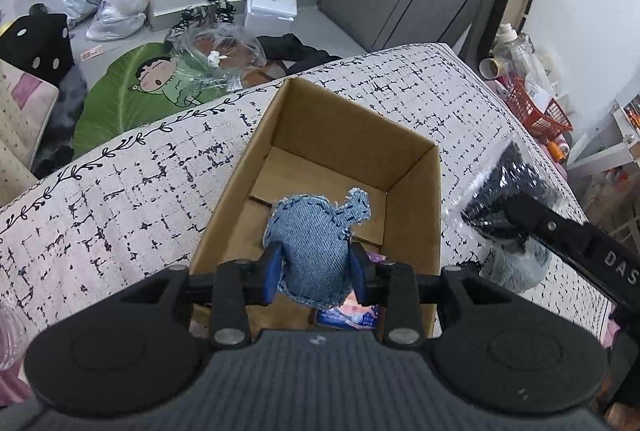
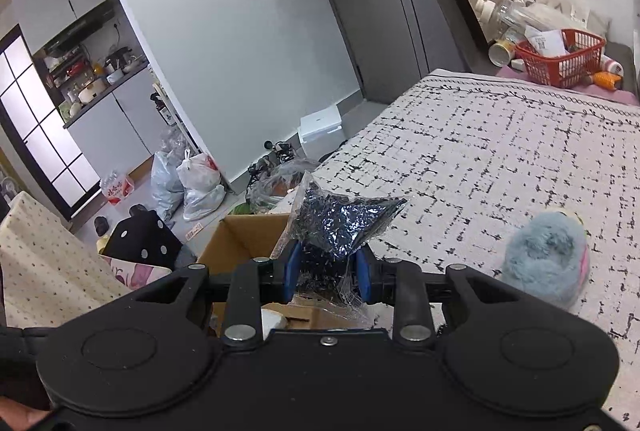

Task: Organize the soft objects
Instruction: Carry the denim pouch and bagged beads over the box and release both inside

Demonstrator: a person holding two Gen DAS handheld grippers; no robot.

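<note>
An open cardboard box sits on the black-and-white patterned cover. My left gripper hangs over the box's near end, its blue pads pressed on both sides of a blue denim soft toy. Under it, inside the box, lies a purple packet. My right gripper is shut on a clear plastic bag of dark bits, just right of the box; it also shows in the left wrist view as the right gripper. A fluffy grey-blue plush lies on the cover to the right.
A red basket and bottles stand past the cover's far edge. On the floor beyond lie a green leaf rug, filled plastic bags, a white box and a black cube with white dots.
</note>
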